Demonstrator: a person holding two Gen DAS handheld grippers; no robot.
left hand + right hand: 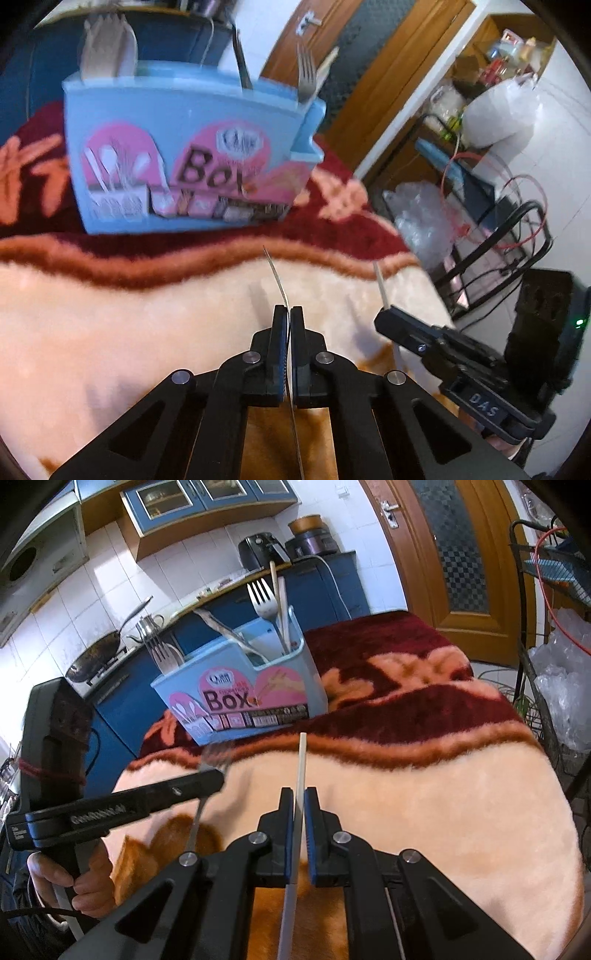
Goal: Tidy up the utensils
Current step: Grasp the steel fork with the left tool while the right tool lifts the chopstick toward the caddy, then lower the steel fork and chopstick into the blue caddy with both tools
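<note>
A light blue utensil box (192, 155) with a pink "Box" label stands on the blanket; it also shows in the right wrist view (240, 686). It holds forks (264, 602), chopsticks (279, 602) and wooden utensils (107, 44). My left gripper (289, 314) is shut on a metal fork (275, 273), seen edge-on, short of the box; its blurred tines show in the right wrist view (214, 757). My right gripper (300, 797) is shut on a white chopstick (301, 760) that points toward the box. The right gripper also shows in the left wrist view (388, 314).
A plush red, orange and cream blanket (424, 794) covers the table. A wire rack (491, 229) with plastic bags stands to the right. A kitchen counter with a wok (96, 653) and appliances lies behind, beside a wooden door (450, 554).
</note>
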